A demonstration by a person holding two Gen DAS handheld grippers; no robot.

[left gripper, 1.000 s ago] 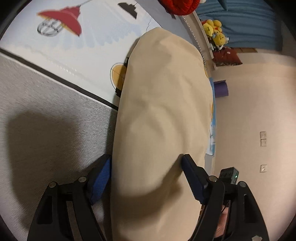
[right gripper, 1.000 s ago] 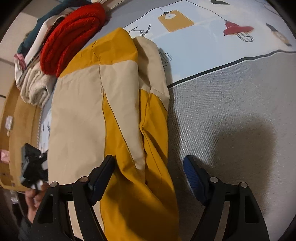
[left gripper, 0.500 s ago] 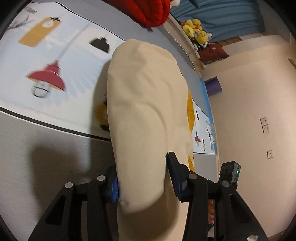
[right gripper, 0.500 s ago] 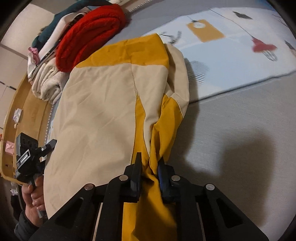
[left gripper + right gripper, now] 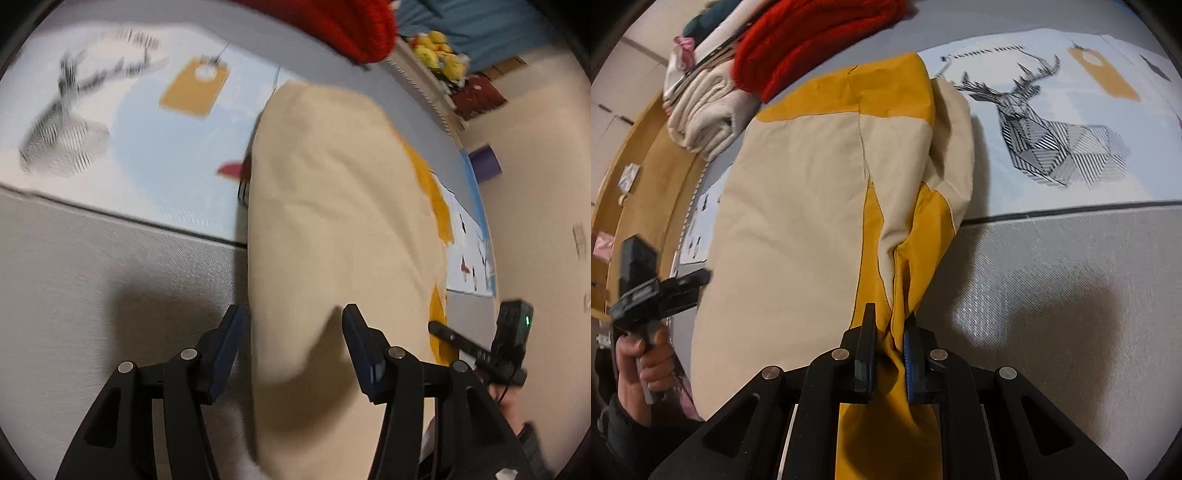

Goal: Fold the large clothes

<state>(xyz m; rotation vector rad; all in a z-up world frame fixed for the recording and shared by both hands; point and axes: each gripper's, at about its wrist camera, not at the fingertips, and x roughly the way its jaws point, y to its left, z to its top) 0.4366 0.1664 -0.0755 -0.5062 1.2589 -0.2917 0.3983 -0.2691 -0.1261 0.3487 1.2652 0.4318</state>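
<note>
Across the middle of both views lies the cream and mustard garment (image 5: 812,206), spread lengthwise over a grey mat (image 5: 1071,295) whose far part carries a pale printed panel (image 5: 1071,92).

From the right wrist view, the right hand-held gripper (image 5: 889,354) sits at the bottom centre of the frame, its two fingers drawn close together and pinching a bunched mustard fold of the garment between them. The cloth rises from that pinch toward the upper centre, where a mustard yoke caps the cream body. To the right of it on the panel is a black line drawing of a deer's head (image 5: 1052,140). In the upper left a red knitted piece (image 5: 812,40) rests on a stack of folded pale clothes (image 5: 701,110), beside a wooden edge (image 5: 646,166). At the lower left a bare hand (image 5: 642,362) grips the black handle of the other tool.

From the left wrist view, the left hand-held gripper (image 5: 293,343) is at the bottom centre with its fingers spread apart, one on each side of the cream cloth (image 5: 332,221), which runs between them without being squeezed. Mustard patches show along the cloth's right edge. Yellow plush toys (image 5: 439,51) sit at the upper right, and a purple roll (image 5: 485,168) lies near the cream wall (image 5: 535,184). This view is blurred in places.
</note>
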